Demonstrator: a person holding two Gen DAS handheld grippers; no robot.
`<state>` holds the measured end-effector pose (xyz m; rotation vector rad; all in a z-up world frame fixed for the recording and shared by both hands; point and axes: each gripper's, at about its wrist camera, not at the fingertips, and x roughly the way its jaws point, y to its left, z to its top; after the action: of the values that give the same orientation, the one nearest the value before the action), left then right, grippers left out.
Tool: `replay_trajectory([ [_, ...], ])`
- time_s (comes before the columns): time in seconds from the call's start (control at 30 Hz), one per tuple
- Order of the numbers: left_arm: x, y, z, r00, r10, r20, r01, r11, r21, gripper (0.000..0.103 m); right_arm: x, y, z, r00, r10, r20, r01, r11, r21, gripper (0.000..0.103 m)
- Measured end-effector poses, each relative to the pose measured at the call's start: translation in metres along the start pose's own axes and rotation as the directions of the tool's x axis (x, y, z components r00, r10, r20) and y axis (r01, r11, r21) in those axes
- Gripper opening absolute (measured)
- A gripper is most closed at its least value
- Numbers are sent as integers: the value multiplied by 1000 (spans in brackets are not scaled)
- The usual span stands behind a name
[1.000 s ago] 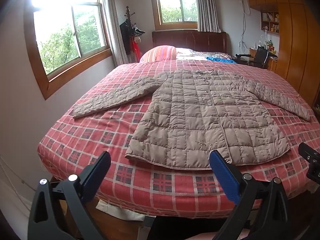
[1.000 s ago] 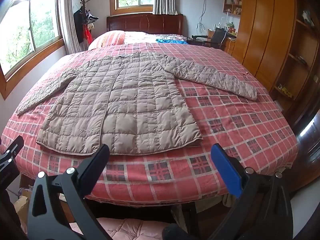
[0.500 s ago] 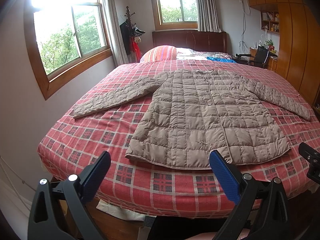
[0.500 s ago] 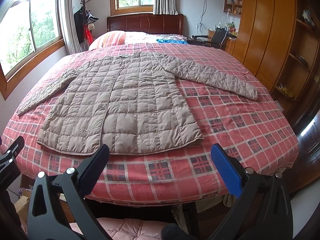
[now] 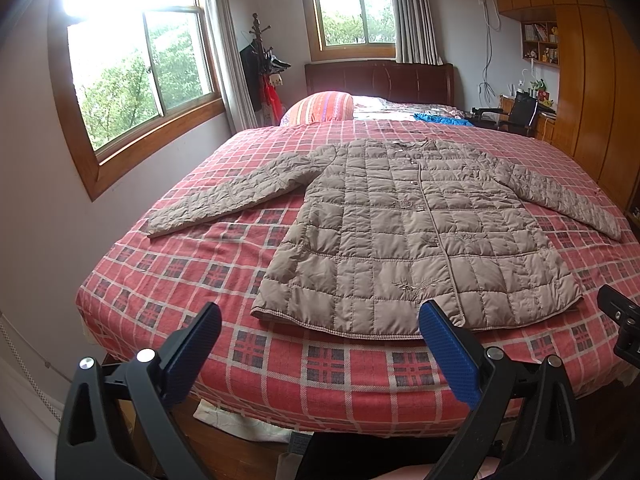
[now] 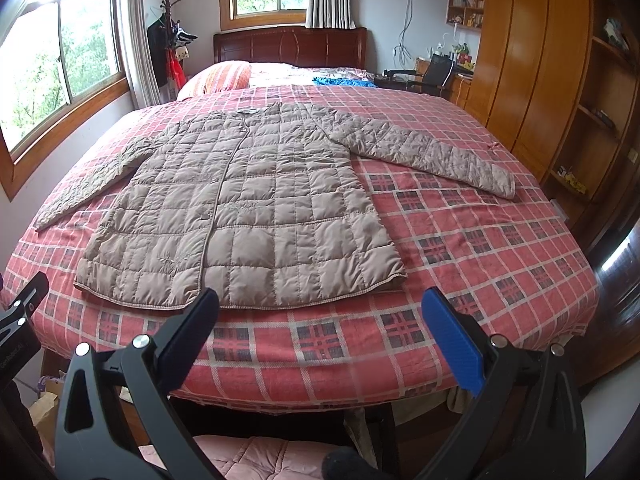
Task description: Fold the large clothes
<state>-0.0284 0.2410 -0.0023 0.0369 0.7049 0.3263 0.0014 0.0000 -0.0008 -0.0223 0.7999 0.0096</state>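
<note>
right tool: mostly cut off | shelf items: too small

Daylight pours in through the side window and the far window, lighting the room evenly. The side window's upper pane is blown out to white glare, with a hazy flare toward the frame's top left corner. Shadows on the bed are soft. Both views are sharp but bend strongly at the edges, with dark corners.
</note>
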Motion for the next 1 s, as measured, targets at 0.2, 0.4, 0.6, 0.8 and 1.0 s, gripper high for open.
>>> replay_trajectory([
  [0.2, 0, 0, 0, 1000, 0, 0, 0, 1000, 1, 99, 0, 0, 0, 1000, 0, 0, 0, 1000, 0, 100],
  [0.4, 0, -1, 0, 1000, 1, 0, -1, 1000, 1, 99, 0, 0, 0, 1000, 1, 0, -1, 1000, 0, 100],
  [0.6, 1, -1, -1, 1000, 2, 0, -2, 1000, 1, 99, 0, 0, 0, 1000, 1, 0, -1, 1000, 1, 100],
  [0.8, 1, -1, -1, 1000, 2, 0, -2, 1000, 2, 99, 0, 0, 0, 1000, 1, 0, -1, 1000, 0, 100],
  [1.0, 1, -3, -1, 1000, 2, 1, -2, 1000, 3, 99, 0, 0, 0, 1000, 2, -1, -2, 1000, 1, 100],
])
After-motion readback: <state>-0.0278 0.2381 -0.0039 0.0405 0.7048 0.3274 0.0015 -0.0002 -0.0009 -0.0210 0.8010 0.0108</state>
